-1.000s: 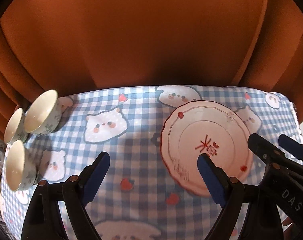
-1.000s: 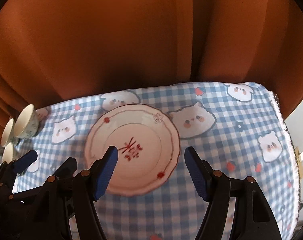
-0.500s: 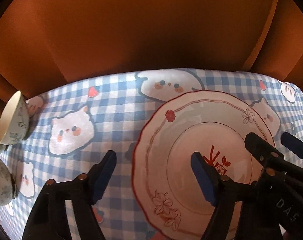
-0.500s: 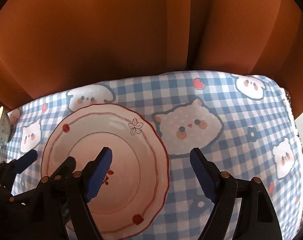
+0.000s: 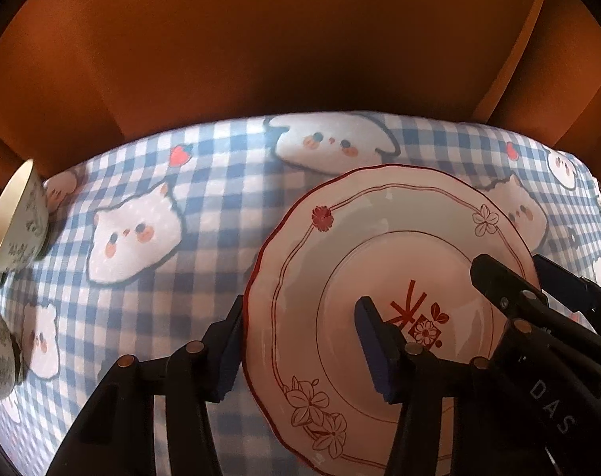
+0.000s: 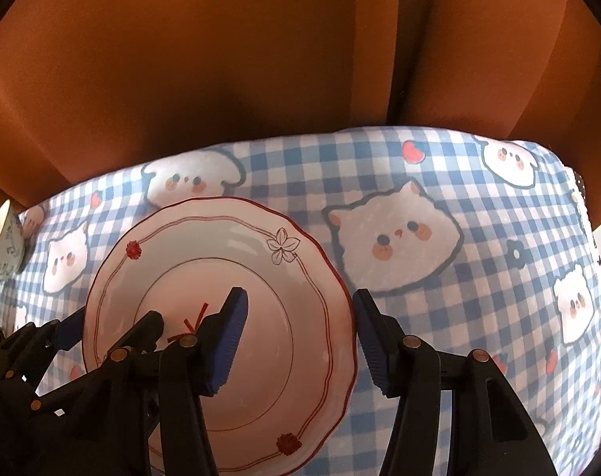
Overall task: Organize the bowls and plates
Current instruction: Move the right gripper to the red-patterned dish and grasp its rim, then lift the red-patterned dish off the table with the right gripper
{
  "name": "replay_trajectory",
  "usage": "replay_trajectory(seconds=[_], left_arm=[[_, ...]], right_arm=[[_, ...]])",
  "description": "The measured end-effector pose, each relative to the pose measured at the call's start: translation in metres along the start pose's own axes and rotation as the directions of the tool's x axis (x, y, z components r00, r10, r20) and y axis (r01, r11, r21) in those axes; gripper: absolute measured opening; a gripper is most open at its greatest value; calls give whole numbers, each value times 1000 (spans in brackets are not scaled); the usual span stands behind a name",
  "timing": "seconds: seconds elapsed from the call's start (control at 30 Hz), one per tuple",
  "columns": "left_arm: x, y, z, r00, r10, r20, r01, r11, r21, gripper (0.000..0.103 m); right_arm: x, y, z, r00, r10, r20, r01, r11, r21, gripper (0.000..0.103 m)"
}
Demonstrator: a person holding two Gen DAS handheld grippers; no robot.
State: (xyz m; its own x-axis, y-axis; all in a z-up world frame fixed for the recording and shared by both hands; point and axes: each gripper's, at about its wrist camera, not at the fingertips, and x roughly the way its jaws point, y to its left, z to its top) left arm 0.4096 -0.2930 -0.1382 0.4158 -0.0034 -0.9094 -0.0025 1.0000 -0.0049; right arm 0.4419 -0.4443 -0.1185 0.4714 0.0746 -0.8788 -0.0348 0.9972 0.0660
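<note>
A white plate (image 5: pixel 364 246) with a red scalloped rim and flower prints lies flat on the checked tablecloth; it also shows in the right wrist view (image 6: pixel 205 246). My left gripper (image 5: pixel 300 341) is open and straddles the plate's left rim, one finger outside, one over the plate. My right gripper (image 6: pixel 300 333) is open and straddles the plate's right rim. Each gripper shows in the other's view, the right gripper (image 5: pixel 538 297) at the right and the left gripper (image 6: pixel 74 325) at the left. Small floral bowls (image 5: pixel 19 222) stand at the far left, also in the right wrist view (image 6: pixel 3 242).
A blue-and-white checked tablecloth (image 6: pixel 459 297) with cat and strawberry prints covers the table. An orange curtain (image 5: pixel 300 39) hangs right behind the table's far edge. The cloth's right edge (image 6: pixel 594 238) drops off at the right.
Both grippers have moved forward and down to the plate. Their fingers now straddle its left and right rims. Both jaw gaps have narrowed. The plate has not moved.
</note>
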Motion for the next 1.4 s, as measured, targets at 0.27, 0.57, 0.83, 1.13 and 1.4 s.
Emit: replay_trajectory(seconds=[0.27,0.57,0.83,1.13,1.4], left_arm=[[-19,31,-40,999,3,-40,-5,999,-47,54],[-28,40,-55,999,30,-25,-31,999,-43,52],[-20,26,-31,997,81,-11,-82,996,-23,52],[-38,21,-31,996,91,2,-91,996,-14,52],[-62,33,-31,995,99,19,-98,995,-24,52]], right_arm=[[-12,28,-30,999,16,-31,-17,999,-39,58],[-16,45,-51,999,46,-26,-48,996,-71,58],[-12,46,-41,999,0,-39,-4,993,-120,45],[-17,47,-36,998,2,-56,-9,993,-120,45],[-41,52,-33,999,23,-38,-27,994,-106,45]])
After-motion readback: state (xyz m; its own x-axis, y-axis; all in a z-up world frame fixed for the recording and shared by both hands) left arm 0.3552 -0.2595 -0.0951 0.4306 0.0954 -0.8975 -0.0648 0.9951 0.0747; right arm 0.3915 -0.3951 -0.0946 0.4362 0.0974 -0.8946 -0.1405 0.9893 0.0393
